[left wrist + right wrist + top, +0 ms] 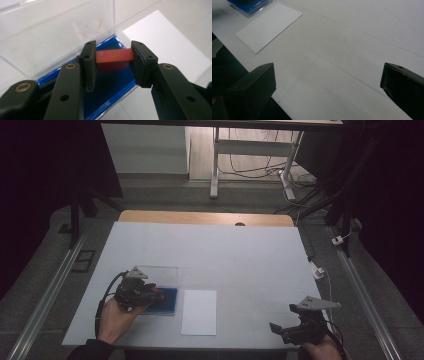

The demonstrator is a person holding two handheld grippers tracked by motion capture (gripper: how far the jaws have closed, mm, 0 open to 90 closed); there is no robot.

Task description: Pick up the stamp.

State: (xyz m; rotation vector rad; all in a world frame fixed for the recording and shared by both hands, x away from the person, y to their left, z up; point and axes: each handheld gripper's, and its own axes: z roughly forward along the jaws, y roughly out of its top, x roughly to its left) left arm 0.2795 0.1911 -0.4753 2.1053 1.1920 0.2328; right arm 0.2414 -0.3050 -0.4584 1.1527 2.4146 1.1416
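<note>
- Closest to the high camera, the person's right hand (320, 351) comes in over the table's near edge, well right of the white card (199, 312), holding the right gripper (276, 329) low with its nose turned toward the card.
- Its jaws stand wide apart, nothing between them. In the right gripper view they frame bare white table (352, 50), with the card off toward the upper left.
- The left hand (116, 320) reaches in from the near edge left of the card, wrist angled so the left gripper (159, 296) points toward the card and leans over the blue tray (171, 304).
- That tray sits just beside the card's left edge, with a clear plastic lid (160, 275) standing open on its far side.
- In the left gripper view the left gripper (114, 58) is clamped on a small red block (114, 55): both pads press its ends, a gold mark on its top face.
- The block is above the tray's blue floor (110, 82); whether it touches, I can't tell.
</note>
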